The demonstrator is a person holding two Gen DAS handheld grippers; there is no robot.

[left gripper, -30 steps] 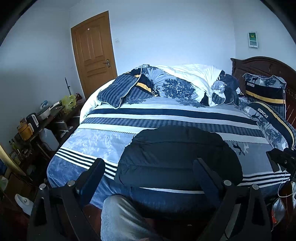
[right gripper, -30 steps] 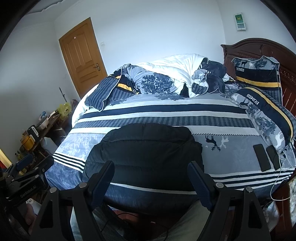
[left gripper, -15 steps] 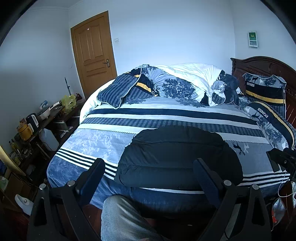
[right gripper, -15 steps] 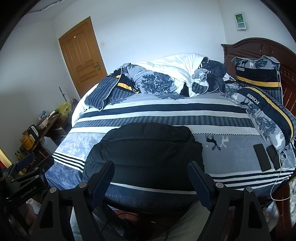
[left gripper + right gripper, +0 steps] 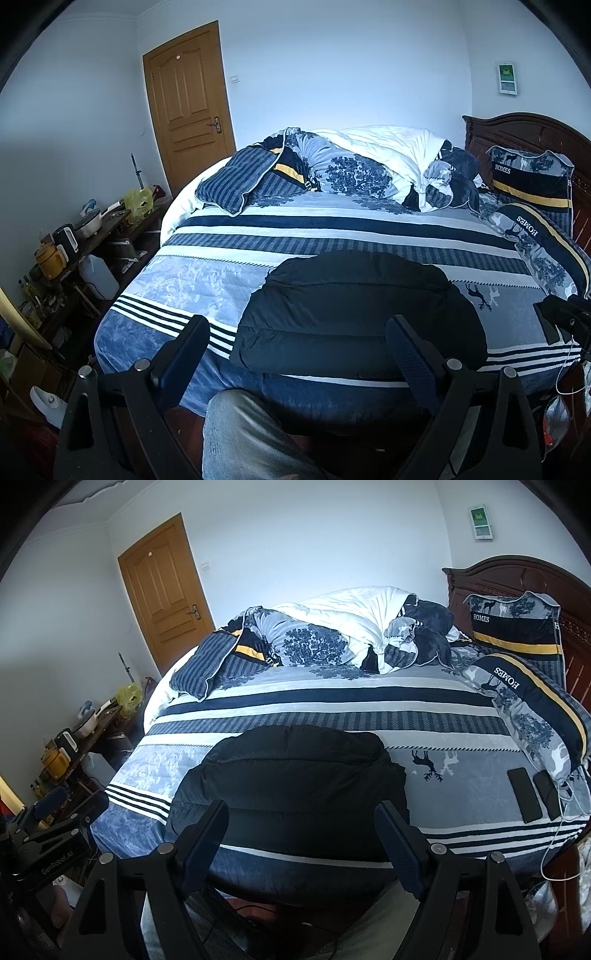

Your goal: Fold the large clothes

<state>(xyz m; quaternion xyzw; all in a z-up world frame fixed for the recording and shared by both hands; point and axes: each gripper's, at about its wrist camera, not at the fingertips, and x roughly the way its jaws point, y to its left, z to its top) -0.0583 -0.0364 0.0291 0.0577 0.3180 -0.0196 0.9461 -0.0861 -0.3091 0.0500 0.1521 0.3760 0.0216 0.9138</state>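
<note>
A black puffy jacket (image 5: 354, 310) lies folded into a compact block near the front edge of the bed (image 5: 332, 229); it also shows in the right wrist view (image 5: 291, 775). My left gripper (image 5: 295, 339) is open and empty, held back from the bed's front edge, fingers framing the jacket. My right gripper (image 5: 301, 823) is open and empty, also held back in front of the jacket. Neither touches the jacket.
A rumpled duvet (image 5: 351, 627) and pillows (image 5: 517, 627) lie at the bed's far side. Two phones (image 5: 524, 794) with a cable lie at the right edge. A cluttered side table (image 5: 85, 236) stands left. A wooden door (image 5: 188, 110) is behind. My leg (image 5: 251, 435) is below.
</note>
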